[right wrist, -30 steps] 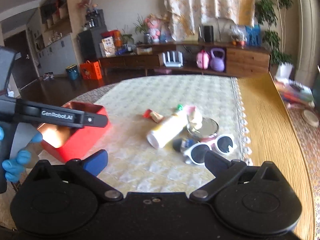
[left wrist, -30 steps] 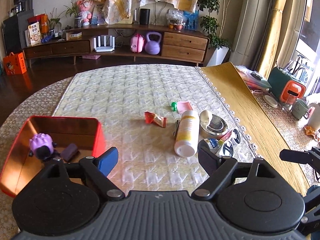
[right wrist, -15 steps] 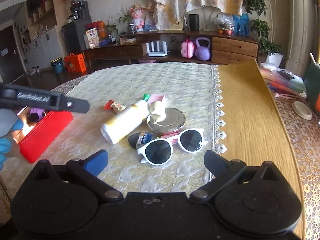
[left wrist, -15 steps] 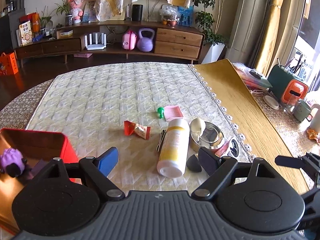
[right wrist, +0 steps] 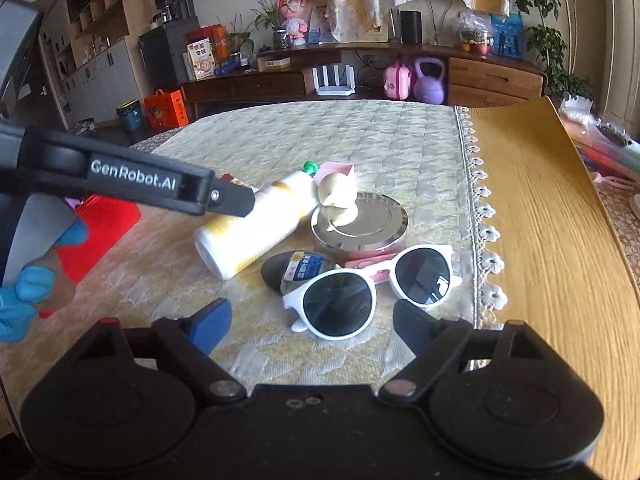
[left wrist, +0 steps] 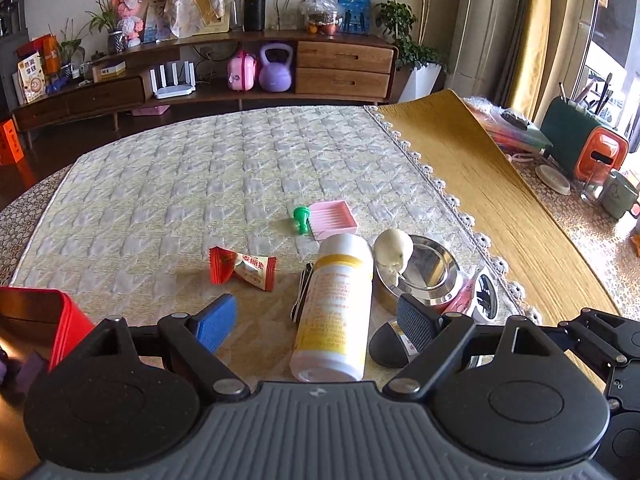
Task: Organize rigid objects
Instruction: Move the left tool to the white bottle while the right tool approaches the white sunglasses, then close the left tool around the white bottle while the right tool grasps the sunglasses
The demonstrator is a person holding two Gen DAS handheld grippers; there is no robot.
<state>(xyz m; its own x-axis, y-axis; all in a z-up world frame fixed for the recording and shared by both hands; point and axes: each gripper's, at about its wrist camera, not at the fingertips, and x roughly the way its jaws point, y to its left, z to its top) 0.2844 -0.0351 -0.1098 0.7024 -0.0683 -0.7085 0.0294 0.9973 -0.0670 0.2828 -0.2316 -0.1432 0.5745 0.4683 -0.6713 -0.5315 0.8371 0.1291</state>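
Note:
A white and yellow bottle [left wrist: 334, 312] lies on the quilted cloth between the open fingers of my left gripper [left wrist: 316, 322]; it also shows in the right wrist view [right wrist: 256, 224]. Beside it lie a red candy wrapper [left wrist: 242, 268], a metal dish [left wrist: 424, 270] with a cream lump, a black oval object [left wrist: 386, 346], a pink tray [left wrist: 334, 218] and a green peg [left wrist: 301, 218]. White sunglasses [right wrist: 368, 284] lie just ahead of my open, empty right gripper [right wrist: 310, 320]. A red box [left wrist: 48, 316] sits at the left.
The left gripper's arm [right wrist: 132, 180] crosses the right wrist view at the left. The yellow wooden table surface [right wrist: 540, 220] lies right of the cloth's lace edge. A green and orange holder [left wrist: 580, 148] and cups stand far right. A sideboard lines the far wall.
Both grippers moved right and forward toward the cluster. The bottle now lies between the left fingers, and the red box slid to the left edge. The sunglasses are closer to the right gripper.

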